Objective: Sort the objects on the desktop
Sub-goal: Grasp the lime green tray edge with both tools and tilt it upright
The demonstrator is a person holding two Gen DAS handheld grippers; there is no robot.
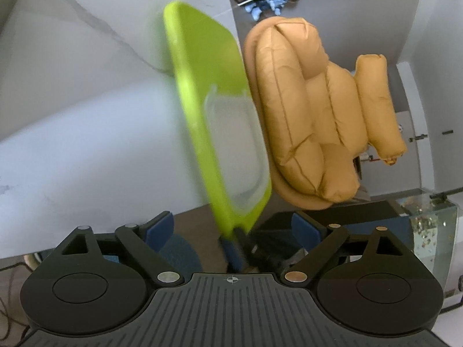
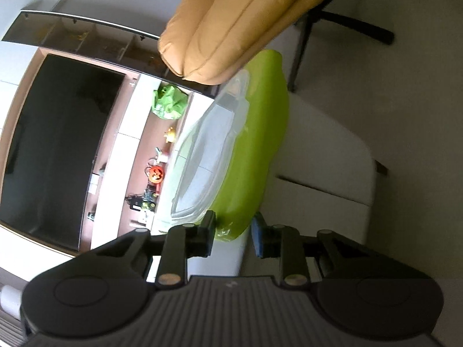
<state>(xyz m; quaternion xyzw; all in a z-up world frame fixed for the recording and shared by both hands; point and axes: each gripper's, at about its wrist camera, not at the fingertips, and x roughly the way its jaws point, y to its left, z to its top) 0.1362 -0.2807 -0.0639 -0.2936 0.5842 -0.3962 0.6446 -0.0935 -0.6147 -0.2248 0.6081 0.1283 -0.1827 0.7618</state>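
Right claw (image 2: 233, 238): pressed in on the near edge of the tray (image 2: 254, 150). The lime rim sits between the black finger and the blue pad. The left wrist view shows the same pinch from the other side, at the tray's bottom corner.

Left claw (image 1: 231, 222): spread wide, blue pads (image 1: 159, 228) far apart on either side. Nothing touches them. The tray's lower end and the right claw's tip sit in the gap between, clear of both pads.

Tray: lime green, flat, with rounded corners, tipped up on edge and running away from both cameras. Only the right claw is on it. A clear plastic piece (image 1: 234, 147) with a raised rim lies against the tray's face at the near half. Can't tell if it's a lid or a shallow box.

Behind the tray in the left wrist view: white marbled worktop (image 1: 72, 115) on the left side and a tan leather armchair (image 1: 303, 115) on the right. Can't tell if the tray's far end touches the worktop.

The right wrist view is rolled over. The armchair is at the top, a dark TV screen (image 2: 58, 130) is at left, and beside it is a shelf with an orange pumpkin toy (image 2: 156, 173) and a green bag (image 2: 169, 101).
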